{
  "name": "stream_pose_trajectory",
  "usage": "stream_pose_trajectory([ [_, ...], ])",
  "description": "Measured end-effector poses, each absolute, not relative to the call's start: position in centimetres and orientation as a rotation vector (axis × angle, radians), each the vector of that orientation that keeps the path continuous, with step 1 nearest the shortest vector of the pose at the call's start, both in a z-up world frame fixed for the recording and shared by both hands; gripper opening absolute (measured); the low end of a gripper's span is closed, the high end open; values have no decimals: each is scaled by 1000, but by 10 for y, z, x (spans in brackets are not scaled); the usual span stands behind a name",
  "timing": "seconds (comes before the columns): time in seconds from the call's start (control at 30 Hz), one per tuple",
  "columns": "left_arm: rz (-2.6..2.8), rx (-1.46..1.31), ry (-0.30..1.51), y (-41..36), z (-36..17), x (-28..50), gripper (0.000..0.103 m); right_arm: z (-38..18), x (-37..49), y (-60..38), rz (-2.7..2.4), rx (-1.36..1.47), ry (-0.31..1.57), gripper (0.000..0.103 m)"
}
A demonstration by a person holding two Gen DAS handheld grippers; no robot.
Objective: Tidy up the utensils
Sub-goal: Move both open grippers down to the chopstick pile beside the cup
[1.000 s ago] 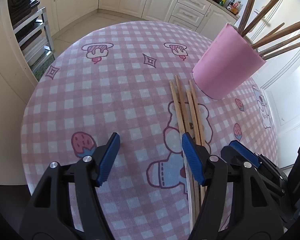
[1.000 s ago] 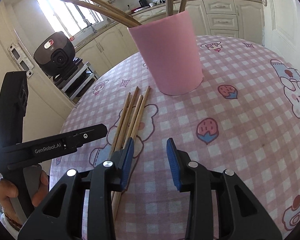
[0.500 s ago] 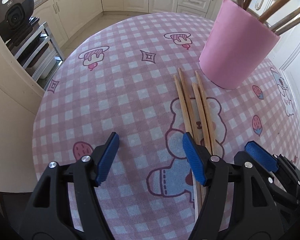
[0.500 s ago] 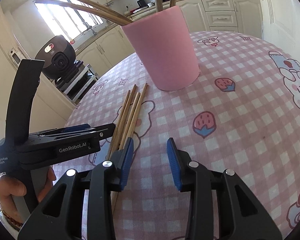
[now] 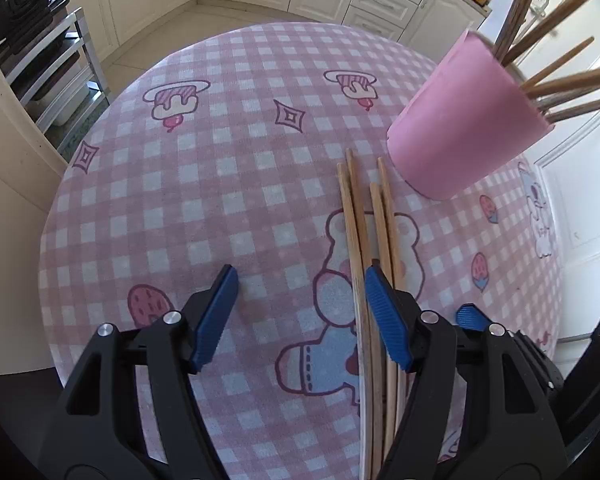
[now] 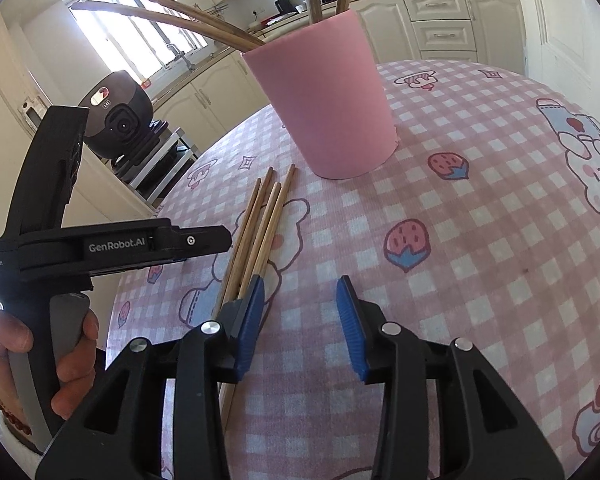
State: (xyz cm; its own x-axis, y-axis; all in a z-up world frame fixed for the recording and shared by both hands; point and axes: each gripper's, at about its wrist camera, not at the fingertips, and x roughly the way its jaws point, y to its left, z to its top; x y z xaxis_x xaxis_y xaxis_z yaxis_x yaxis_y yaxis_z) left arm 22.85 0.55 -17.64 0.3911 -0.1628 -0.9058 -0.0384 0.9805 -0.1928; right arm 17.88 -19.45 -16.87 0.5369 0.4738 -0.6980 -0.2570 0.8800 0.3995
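Four wooden chopsticks [image 5: 364,236] lie on the pink checked tablecloth [image 5: 220,184] beside the pink cup [image 5: 460,136]. The left gripper [image 5: 300,312], wide apart and empty, tilts steeply down just left of them. The right gripper [image 6: 300,316], its narrower jaws just widened and empty, angles down at their right.

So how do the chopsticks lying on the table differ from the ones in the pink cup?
The loose chopsticks lie flat on the checked tablecloth, side by side in a tight bunch; the chopsticks in the cup stand or lean, splayed in several directions over the pink cup rim. Both sets look like plain wood.
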Motion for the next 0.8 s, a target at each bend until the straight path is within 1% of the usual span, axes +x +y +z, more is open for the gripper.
stream_pose_trajectory([
  [0.13,-52,-120,1164,-7,-178,228,65,-169,179,-194,441,261,906,37],
  [0.33,-53,-93,1170,-7,-177,230,66,-168,179,-193,439,258,909,37],
  [0.53,-35,-72,1193,-8,-177,237,67,-168,180,-191,442,246,915,40],
  [0.63,-5,-14,1173,-16,-175,237,67,-167,181,-188,435,239,920,41],
  [0.8,-49,-56,1186,-6,-177,237,67,-166,182,-190,432,222,925,41],
])
